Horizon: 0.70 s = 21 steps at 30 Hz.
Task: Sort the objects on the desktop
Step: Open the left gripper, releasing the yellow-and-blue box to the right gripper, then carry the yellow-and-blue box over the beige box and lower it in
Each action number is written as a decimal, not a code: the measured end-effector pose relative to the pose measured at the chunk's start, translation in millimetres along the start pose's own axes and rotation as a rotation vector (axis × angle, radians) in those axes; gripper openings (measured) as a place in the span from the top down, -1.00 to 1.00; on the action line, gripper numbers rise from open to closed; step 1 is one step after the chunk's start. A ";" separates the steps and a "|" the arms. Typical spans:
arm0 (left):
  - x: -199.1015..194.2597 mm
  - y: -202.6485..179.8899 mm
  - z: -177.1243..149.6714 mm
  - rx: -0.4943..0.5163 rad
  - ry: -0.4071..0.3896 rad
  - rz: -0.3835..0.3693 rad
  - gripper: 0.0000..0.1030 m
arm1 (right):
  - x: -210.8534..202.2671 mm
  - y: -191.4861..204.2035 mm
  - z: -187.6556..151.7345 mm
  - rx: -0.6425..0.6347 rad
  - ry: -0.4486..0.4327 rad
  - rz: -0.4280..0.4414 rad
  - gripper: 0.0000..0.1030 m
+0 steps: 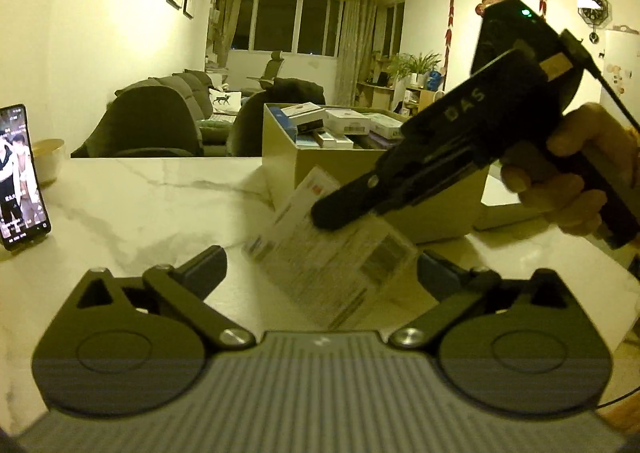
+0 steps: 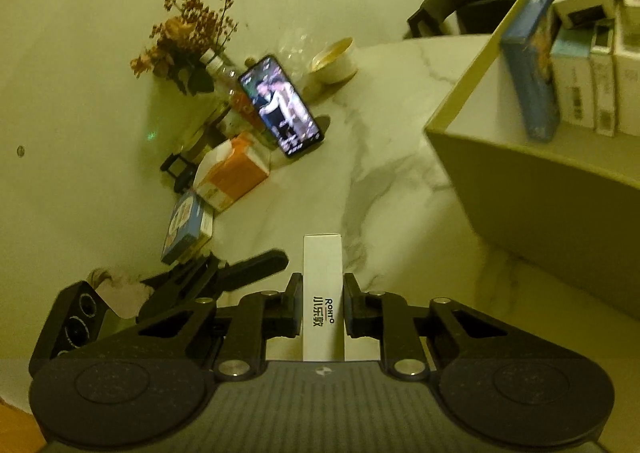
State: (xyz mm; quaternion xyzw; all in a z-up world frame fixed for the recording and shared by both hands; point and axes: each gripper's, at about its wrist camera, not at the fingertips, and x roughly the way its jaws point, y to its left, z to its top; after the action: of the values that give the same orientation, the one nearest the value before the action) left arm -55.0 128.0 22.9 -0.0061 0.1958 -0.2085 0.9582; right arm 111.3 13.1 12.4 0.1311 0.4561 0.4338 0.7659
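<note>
Marble table [image 1: 140, 193], storage box [image 1: 360, 169] far right: right gripper [image 2: 323, 307] clamps white carton [image 2: 323, 293] mid-carry, left gripper [image 1: 320, 269] wide open, empty; next, lift carton over box rim, release.

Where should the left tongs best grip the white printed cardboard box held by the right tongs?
Probably the free end of the white printed cardboard box, from opposite the right tongs: it juts clear, and the open left tongs flank its edges.

1. White marble table [image 2: 384, 101].
2. On it: open storage box [image 2: 532, 197] at one side, propped phone [image 2: 280, 105], bowl [image 2: 334, 59], bottle with dried flowers [image 2: 216, 65], orange carton [image 2: 232, 173], blue box [image 2: 185, 225].
</note>
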 end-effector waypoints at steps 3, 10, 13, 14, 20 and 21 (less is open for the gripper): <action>1.5 -0.5 -0.6 0.000 0.005 -0.002 -1.00 | -12.5 -4.4 4.2 0.012 -0.036 -0.018 0.58; 5.2 -0.8 -2.4 -0.004 0.026 -0.009 -1.00 | -52.0 -18.3 17.6 0.054 -0.157 -0.029 0.58; 5.1 -0.4 -2.3 -0.007 0.024 -0.009 -1.00 | -69.0 -23.8 26.5 0.068 -0.212 -0.036 0.58; 4.6 -0.1 -2.2 -0.008 0.023 -0.010 -1.00 | -74.0 -25.5 29.3 0.070 -0.226 -0.038 0.58; 7.0 2.8 -3.0 -0.016 0.033 -0.001 -1.00 | -101.0 -39.9 52.4 0.090 -0.320 -0.071 0.58; 7.3 3.5 -3.8 -0.019 0.036 0.000 -1.00 | -103.2 -45.1 56.3 0.101 -0.328 -0.080 0.58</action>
State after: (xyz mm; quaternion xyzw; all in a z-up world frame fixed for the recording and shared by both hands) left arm -48.9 128.5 16.4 -0.0115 0.2152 -0.2067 0.9544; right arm 160.2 -83.4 76.8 0.2199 0.3509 0.3523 0.8393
